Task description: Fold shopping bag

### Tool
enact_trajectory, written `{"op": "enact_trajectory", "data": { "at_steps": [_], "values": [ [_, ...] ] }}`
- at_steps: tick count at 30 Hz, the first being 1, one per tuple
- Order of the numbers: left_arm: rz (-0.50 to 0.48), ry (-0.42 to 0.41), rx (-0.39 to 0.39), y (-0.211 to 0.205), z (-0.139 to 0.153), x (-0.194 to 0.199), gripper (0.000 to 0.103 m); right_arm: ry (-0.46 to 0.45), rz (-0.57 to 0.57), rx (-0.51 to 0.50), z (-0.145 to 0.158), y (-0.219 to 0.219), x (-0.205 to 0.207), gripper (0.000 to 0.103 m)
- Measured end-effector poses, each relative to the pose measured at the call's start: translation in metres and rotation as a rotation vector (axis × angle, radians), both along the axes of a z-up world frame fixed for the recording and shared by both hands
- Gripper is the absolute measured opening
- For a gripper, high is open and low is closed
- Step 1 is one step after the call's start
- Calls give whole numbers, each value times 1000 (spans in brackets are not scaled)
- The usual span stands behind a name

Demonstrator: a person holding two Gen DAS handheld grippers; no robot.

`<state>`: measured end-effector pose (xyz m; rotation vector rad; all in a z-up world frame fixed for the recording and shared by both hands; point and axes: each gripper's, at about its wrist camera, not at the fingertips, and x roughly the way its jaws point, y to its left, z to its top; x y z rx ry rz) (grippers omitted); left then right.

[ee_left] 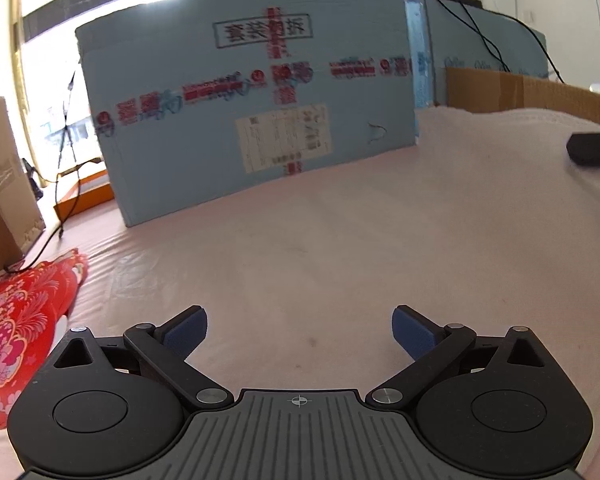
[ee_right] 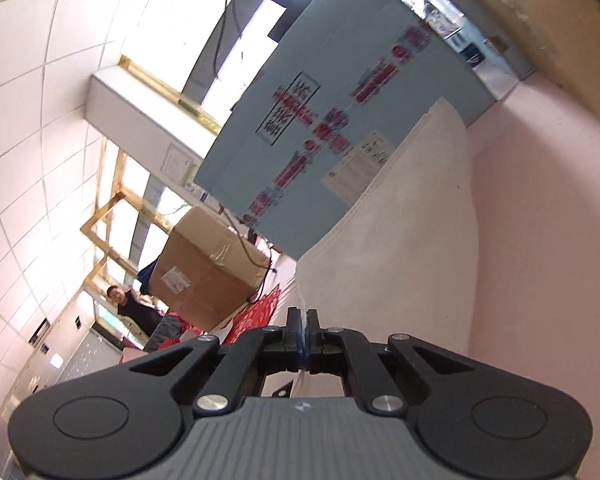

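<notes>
A cream-white cloth shopping bag [ee_right: 404,216] hangs stretched in front of my right gripper [ee_right: 302,320], which is shut on the bag's near edge and tilted sideways. In the left wrist view the bag shows as a pale textured sheet [ee_left: 512,140] at the far right, over the pink table cover [ee_left: 300,248]. My left gripper [ee_left: 300,332] is open and empty, low over the pink cover, its blue pads [ee_left: 414,334] wide apart. A dark gripper part [ee_left: 594,148] shows at the right edge on the bag.
A large light-blue board [ee_left: 252,120] with red tape stands upright at the back of the table. A red floral cloth [ee_left: 20,320] lies at the left. Brown cardboard boxes [ee_right: 208,268] stand at the table's edges. A person [ee_right: 132,308] stands far off.
</notes>
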<state>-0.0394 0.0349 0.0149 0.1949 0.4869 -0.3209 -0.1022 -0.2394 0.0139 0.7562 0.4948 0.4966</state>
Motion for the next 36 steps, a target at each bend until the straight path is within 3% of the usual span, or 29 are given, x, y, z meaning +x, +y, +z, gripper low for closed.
{"op": "enact_trajectory", "data": {
  "at_steps": [4, 7, 15, 22, 28, 30, 36],
  "values": [
    [210, 23, -90, 48, 2, 12, 100, -36, 92, -32, 9, 25, 15, 1],
    [311, 50, -98, 63, -2, 18, 100, -58, 155, -64, 17, 51, 21, 1],
    [330, 78, -116, 67, -5, 21, 100, -42, 329, -95, 5, 109, 44, 1],
    [441, 62, -212, 94, -4, 20, 100, -7, 450, -126, -10, 142, 45, 1],
    [437, 45, -273, 102, -2, 17, 100, 27, 550, -106, -28, 158, 45, 1],
    [423, 37, -298, 104, -1, 15, 100, 1, 551, -172, -28, 164, 41, 1],
    [411, 34, -346, 108, 0, 14, 100, 53, 483, -253, -45, 170, 47, 6]
  ]
}}
